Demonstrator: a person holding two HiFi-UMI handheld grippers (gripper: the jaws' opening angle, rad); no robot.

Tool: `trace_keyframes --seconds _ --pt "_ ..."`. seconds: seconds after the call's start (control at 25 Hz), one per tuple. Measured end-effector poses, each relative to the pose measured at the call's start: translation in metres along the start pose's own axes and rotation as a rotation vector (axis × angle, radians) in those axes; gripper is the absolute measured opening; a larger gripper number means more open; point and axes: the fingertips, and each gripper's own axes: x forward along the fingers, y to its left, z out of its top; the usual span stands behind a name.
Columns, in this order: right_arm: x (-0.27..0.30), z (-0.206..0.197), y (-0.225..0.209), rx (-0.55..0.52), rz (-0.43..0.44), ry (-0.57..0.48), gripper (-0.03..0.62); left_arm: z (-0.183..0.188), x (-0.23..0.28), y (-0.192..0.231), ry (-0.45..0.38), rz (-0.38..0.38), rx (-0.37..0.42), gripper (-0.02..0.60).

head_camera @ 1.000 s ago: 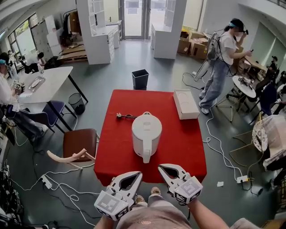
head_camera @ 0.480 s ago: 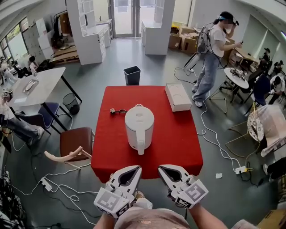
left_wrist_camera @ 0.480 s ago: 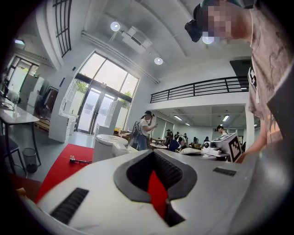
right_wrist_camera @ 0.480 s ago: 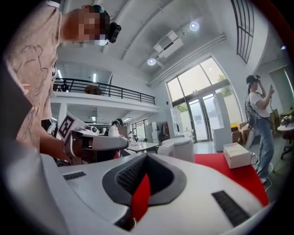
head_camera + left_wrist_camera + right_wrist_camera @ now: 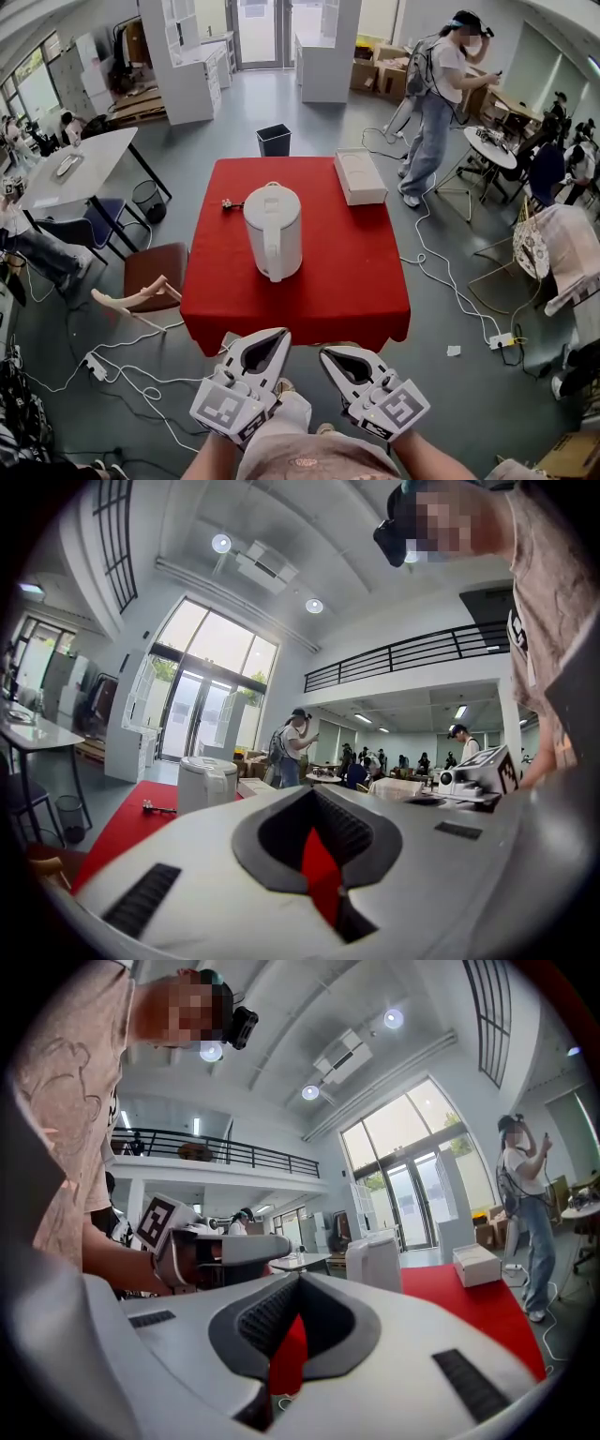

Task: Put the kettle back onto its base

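The white kettle (image 5: 272, 230) stands upright on the red table (image 5: 347, 272), handle toward me; it also shows in the left gripper view as the kettle (image 5: 206, 782) and in the right gripper view as the kettle (image 5: 373, 1258). A cord with a plug (image 5: 232, 203) lies just left of it. I cannot make out a separate base. My left gripper (image 5: 279, 333) and right gripper (image 5: 326, 353) hang side by side in front of the table's near edge, short of the kettle. Both are shut and hold nothing.
A long white box (image 5: 359, 175) lies at the table's far right corner. A black bin (image 5: 274, 140) stands beyond the table and a brown chair (image 5: 150, 272) at its left. A person (image 5: 439, 89) stands at the back right. Cables (image 5: 441, 281) trail over the floor.
Both grippers have drawn back from the table's near edge, and the table with the kettle now sits farther off in the head view. The kettle keeps its place on the table.
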Motion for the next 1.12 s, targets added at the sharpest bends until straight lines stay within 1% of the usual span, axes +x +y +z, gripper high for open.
trace_keyframes --seconds 0.12,0.24,0.32,0.44,0.52,0.68,0.84,0.96,1.12 --pt "-0.028 -0.002 0.008 0.006 -0.001 0.000 0.006 -0.002 -0.013 -0.027 -0.019 0.012 0.016 -0.012" --pt "-0.049 -0.005 0.020 0.025 0.019 0.007 0.006 -0.008 -0.025 -0.054 0.007 0.025 0.003 -0.012" --pt "-0.059 -0.007 0.032 0.029 0.038 0.012 0.006 -0.012 -0.032 -0.067 -0.003 0.036 0.012 -0.012" --pt "-0.075 -0.005 0.050 -0.006 0.053 0.007 0.006 -0.013 -0.043 -0.088 -0.015 0.048 0.021 -0.011" --pt "-0.082 -0.003 0.058 -0.026 0.054 0.003 0.006 -0.012 -0.050 -0.101 -0.007 0.047 0.025 -0.012" --pt "-0.090 0.003 0.071 -0.045 0.027 -0.005 0.006 -0.013 -0.070 -0.111 0.002 0.059 0.019 -0.012" --pt "-0.095 0.005 0.088 -0.062 -0.009 -0.018 0.006 -0.014 -0.088 -0.115 -0.037 0.073 0.027 -0.012" --pt "-0.099 0.004 0.096 -0.056 -0.038 -0.033 0.006 -0.019 -0.097 -0.123 -0.029 0.060 0.026 -0.012" --pt "-0.100 0.002 0.108 -0.050 -0.053 -0.040 0.006 -0.022 -0.110 -0.128 -0.025 0.044 0.030 -0.012"
